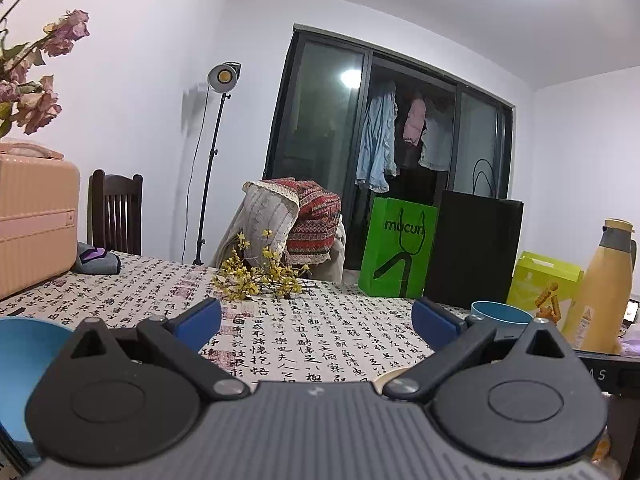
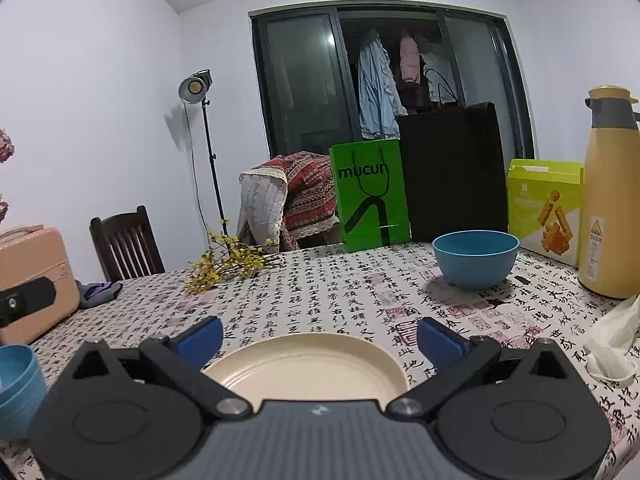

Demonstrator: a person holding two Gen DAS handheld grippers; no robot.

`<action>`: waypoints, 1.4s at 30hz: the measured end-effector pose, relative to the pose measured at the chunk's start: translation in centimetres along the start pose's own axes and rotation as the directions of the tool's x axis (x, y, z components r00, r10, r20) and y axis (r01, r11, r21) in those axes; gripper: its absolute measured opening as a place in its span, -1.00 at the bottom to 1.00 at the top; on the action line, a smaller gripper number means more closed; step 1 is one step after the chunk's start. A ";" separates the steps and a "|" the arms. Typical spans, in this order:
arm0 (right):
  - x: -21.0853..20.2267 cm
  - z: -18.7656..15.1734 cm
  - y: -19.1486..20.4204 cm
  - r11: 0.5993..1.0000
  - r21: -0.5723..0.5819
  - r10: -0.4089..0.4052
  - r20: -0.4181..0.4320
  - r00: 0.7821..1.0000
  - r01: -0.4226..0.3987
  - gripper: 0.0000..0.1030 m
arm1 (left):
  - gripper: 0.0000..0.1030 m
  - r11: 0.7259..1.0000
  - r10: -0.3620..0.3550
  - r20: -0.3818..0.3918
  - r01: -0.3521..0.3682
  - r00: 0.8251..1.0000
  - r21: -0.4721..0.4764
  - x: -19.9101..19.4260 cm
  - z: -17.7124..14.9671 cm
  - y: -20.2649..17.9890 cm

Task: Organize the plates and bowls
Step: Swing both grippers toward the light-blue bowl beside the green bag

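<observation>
A cream plate (image 2: 308,364) lies on the patterned tablecloth (image 2: 320,280) just below my right gripper (image 2: 320,338), which is open and holds nothing. A blue bowl (image 2: 475,258) stands upright further back to the right. Another blue bowl (image 2: 16,384) sits at the left edge of the right wrist view. In the left wrist view my left gripper (image 1: 316,318) is open over the cloth, empty. A blue bowl (image 1: 24,360) sits at its left, a second blue bowl (image 1: 500,314) at its right, and a sliver of the cream plate (image 1: 390,376) peeks out under the right finger.
A green paper bag (image 2: 370,196), a black bag (image 2: 452,172), a yellow-green snack box (image 2: 544,204) and a yellow thermos jug (image 2: 612,196) line the table's far side. A pink case (image 2: 32,280) and yellow flower sprigs (image 2: 228,264) lie left. White plastic (image 2: 612,340) sits right.
</observation>
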State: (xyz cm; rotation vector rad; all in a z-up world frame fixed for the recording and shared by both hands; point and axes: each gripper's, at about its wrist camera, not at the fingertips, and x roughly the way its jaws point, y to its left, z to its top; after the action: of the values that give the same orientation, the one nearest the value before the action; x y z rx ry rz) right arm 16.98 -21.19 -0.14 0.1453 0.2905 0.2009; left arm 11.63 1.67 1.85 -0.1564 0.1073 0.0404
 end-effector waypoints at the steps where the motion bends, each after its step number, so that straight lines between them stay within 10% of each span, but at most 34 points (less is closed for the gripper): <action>1: 0.3 0.1 -0.3 1.000 0.004 -0.001 -0.002 1.000 0.001 1.00 | 1.00 1.000 -0.001 -0.003 0.001 1.000 0.002 0.4 0.1 -0.3; 42: 6.8 5.1 -12.2 0.991 0.027 -0.135 0.027 0.991 0.134 1.00 | 1.00 0.975 -0.199 -0.190 0.214 0.961 0.066 14.4 1.8 -13.0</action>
State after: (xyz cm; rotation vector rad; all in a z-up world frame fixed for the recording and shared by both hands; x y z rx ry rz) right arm 26.98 -32.15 0.76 0.1532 0.2734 0.0617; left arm 26.72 -10.43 4.05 -0.0844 0.2750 -0.1877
